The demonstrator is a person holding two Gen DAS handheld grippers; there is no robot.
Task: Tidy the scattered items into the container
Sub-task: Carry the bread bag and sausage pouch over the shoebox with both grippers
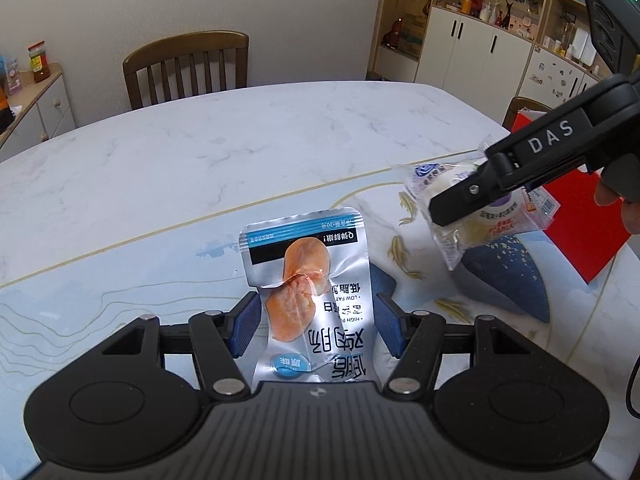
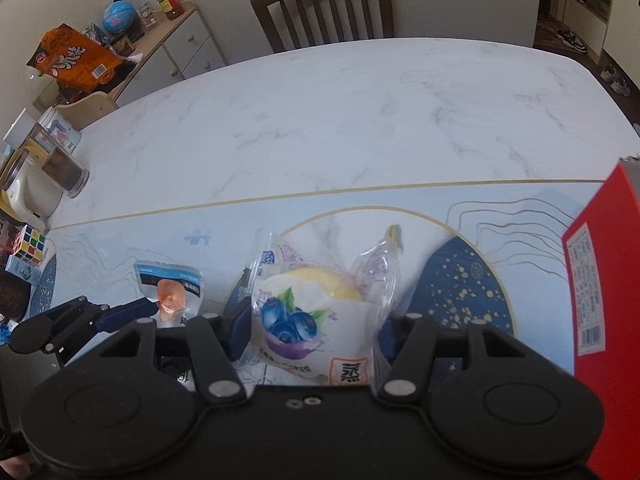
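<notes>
Red box (image 2: 600, 300) at my right, its inside out of my view, my left gripper (image 1: 316, 320) clamped on a silver chicken pouch (image 1: 308, 280), my right gripper (image 2: 312, 328) clamped on a clear blueberry bun pack (image 2: 308, 312), both raised above the table (image 2: 320, 120).

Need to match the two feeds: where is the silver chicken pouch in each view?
Left wrist: silver pouch at centre bottom, between the left gripper fingers.
Right wrist: silver pouch at lower left, held in the left gripper.
Shared landmark: red box, at the right in both views.
</notes>
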